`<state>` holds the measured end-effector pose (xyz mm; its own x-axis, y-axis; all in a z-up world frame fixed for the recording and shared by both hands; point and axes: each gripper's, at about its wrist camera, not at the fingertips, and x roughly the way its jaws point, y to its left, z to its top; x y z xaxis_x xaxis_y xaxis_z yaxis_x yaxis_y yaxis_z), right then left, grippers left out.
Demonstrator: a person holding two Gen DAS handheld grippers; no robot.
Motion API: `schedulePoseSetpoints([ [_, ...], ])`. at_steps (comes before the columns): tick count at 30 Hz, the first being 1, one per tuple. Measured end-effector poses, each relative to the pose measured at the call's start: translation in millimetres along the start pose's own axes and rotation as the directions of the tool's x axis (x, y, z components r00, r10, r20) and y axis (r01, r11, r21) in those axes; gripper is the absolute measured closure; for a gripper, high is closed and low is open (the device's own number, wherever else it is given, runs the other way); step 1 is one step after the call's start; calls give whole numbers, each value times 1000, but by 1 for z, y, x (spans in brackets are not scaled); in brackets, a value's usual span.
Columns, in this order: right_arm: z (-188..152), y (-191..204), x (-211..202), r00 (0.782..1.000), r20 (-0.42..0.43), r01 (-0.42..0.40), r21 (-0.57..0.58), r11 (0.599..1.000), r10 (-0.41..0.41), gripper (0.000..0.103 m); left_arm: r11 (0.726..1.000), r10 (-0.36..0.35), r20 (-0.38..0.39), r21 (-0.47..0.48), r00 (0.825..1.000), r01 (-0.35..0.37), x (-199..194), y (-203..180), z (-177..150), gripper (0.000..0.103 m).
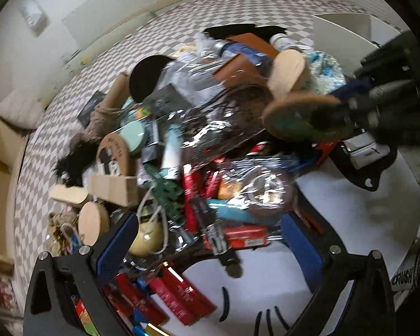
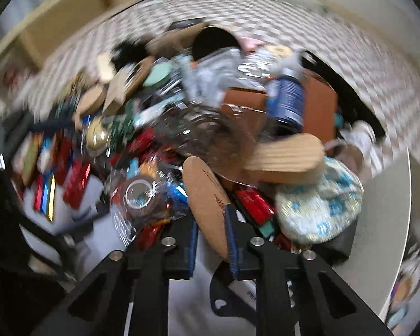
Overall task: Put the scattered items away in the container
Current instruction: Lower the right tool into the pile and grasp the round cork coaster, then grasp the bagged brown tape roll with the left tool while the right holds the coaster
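- Gripping a flat round cork disc (image 2: 207, 196) edge-on, the right gripper (image 2: 211, 232) has its blue-padded fingers (image 2: 231, 240) pressed against both faces (the left wrist view shows the same disc (image 1: 299, 106) lifted above the heap).
- Hanging wide apart, the left gripper (image 1: 210, 240) holds nothing; its pads (image 1: 117, 240) straddle the near edge of the pile over red foil packets (image 1: 182, 291).
- Just beyond the held disc lie a second cork oval (image 2: 288, 156), a blue-and-white patterned pouch (image 2: 319, 207), a blue can (image 2: 289, 100) and a cellophane-wrapped tape roll (image 2: 138, 193).
- Further out sit a mint round tin (image 1: 133, 137), a small cardboard box (image 1: 112, 189) and a wooden disc (image 1: 93, 222), all on a checkered cloth (image 1: 182, 8).
- Judging progress: early, since nearly everything is still heaped and only one item is in hand.
- A white box (image 1: 347, 33) stands at the far right, probably the container, though its inside is hidden.
- Motion blur smears the right wrist view, so many wrapped items under the glare cannot be identified.
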<state>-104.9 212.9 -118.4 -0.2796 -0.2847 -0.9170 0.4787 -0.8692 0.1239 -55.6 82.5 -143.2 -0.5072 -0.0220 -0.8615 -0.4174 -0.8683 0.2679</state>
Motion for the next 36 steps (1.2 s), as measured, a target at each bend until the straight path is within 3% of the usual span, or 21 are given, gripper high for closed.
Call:
schedulePoseSetpoints([
  [1, 0, -8, -2, 1000, -4, -24, 47, 999, 24, 93, 1000, -5, 4, 15, 1000, 5, 1, -4, 1, 1],
  [4, -1, -21, -5, 998, -13, -66, 124, 990, 68, 94, 998, -14, 7, 62, 1000, 14, 5, -17, 3, 1],
  [9, -7, -23, -1, 995, -43, -82, 147, 986, 89, 94, 996, -4, -36, 87, 999, 7, 21, -28, 7, 1],
  [14, -8, -18, 0, 995, -54, -79, 127, 989, 87, 94, 999, -16, -68, 34, 998, 18, 35, -22, 16, 1],
  [16, -8, -17, 1, 994, -61, -82, 122, 989, 90, 94, 999, -39, -84, 8, 996, 39, 39, -18, 19, 10],
  [18, -9, -15, 1, 994, -65, -79, 106, 991, 86, 94, 997, -77, -119, -22, 990, 75, 46, -15, 20, 33],
  [27, -13, -9, 10, 990, -110, -81, 74, 994, 89, 94, 989, -136, -152, -85, 979, 124, 47, -5, 19, 52],
  [36, -15, 1, 0, 994, -101, -47, 28, 999, 50, 94, 981, -150, -135, -143, 979, 130, 33, 10, 16, 55],
])
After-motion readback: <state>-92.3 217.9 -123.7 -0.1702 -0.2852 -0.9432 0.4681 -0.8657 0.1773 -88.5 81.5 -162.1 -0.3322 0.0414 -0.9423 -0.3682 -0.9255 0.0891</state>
